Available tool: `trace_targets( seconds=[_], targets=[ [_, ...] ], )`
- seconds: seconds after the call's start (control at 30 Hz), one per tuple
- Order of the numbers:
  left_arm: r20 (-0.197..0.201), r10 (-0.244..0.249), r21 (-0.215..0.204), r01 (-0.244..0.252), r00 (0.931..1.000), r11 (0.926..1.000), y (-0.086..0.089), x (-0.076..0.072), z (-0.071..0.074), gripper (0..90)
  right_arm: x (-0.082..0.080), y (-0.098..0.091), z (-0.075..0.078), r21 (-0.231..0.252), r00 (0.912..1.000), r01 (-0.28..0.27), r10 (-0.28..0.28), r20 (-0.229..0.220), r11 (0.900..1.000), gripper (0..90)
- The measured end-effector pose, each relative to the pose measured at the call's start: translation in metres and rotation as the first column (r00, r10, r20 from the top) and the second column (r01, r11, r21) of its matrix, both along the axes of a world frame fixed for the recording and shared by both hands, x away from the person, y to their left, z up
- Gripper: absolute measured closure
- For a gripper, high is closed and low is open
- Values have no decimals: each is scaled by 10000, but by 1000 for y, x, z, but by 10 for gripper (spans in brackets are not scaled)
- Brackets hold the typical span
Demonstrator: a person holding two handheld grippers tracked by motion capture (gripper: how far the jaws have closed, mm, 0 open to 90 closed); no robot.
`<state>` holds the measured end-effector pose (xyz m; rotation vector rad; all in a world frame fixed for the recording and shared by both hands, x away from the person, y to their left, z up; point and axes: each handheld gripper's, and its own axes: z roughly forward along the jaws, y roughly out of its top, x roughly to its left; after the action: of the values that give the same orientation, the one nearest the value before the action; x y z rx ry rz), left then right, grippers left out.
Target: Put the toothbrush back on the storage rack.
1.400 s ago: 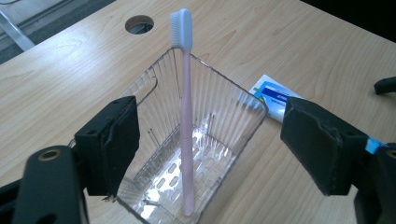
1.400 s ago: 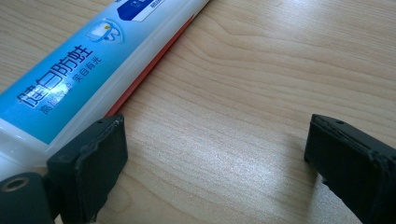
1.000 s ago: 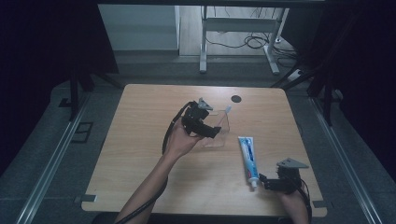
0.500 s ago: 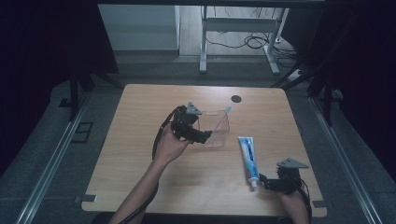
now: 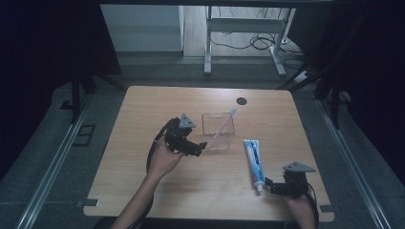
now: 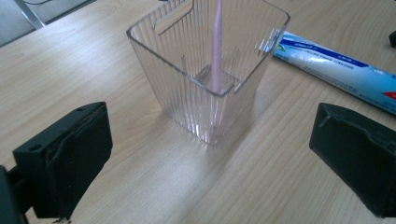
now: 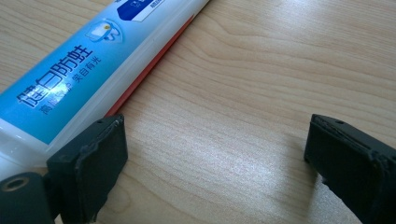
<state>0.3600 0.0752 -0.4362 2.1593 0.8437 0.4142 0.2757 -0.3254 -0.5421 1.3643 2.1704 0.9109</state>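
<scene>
A pale wood-grain desk [image 5: 143, 191] is sitting in a dim room, with grey floor around it, metal rails running along both long sides, and a white table frame with trailing cables standing beyond the far edge. A small dark round disc [image 5: 242, 100] is lying near the far edge, right of centre.

A clear ribbed plastic cup [image 5: 218, 130], square in plan, is standing upright about the middle of the desk, slightly toward the far edge. A pink toothbrush [image 5: 223, 126] is leaning inside it, its head sticking out over the far right corner of the cup. A blue and white toothpaste tube [image 5: 253, 160] is lying flat just right of the cup and apart from it, its cap end pointing toward the near edge.

The left hand-held gripper [image 5: 203, 145] is hovering just on the near left side of the cup; its jaws have just been opening and are standing wide apart with nothing between them, the cup sitting a little ahead of them. The right hand-held gripper [image 5: 269, 185] is resting near the near right corner, its jaws also spread wide and gripping nothing, with the left one lying right beside the cap end of the tube.

The left half of the desk and the strip along the near edge are lying bare, giving open room there.
</scene>
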Motion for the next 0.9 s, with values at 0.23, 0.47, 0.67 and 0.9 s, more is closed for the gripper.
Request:
trace_targets(
  seconds=[0.23,0.47,0.67,0.9],
  targets=[
    [-7,129,29,-128,9999,9999,11,-9,-11,0,0,1,0,-2,10000,61,-61,2,10000,58],
    [-204,286,47,-286,9994,9996,23,-20,-27,0,0,1,0,2,10000,73,-73,-14,10000,58],
    [-300,439,-19,-440,9986,9990,35,-31,-43,0,0,1,0,-1,10000,77,-77,-14,10000,58],
    [-366,595,-147,-600,9976,9981,47,-44,-62,0,0,1,0,-3,10000,73,-73,-15,10000,59]
  ],
)
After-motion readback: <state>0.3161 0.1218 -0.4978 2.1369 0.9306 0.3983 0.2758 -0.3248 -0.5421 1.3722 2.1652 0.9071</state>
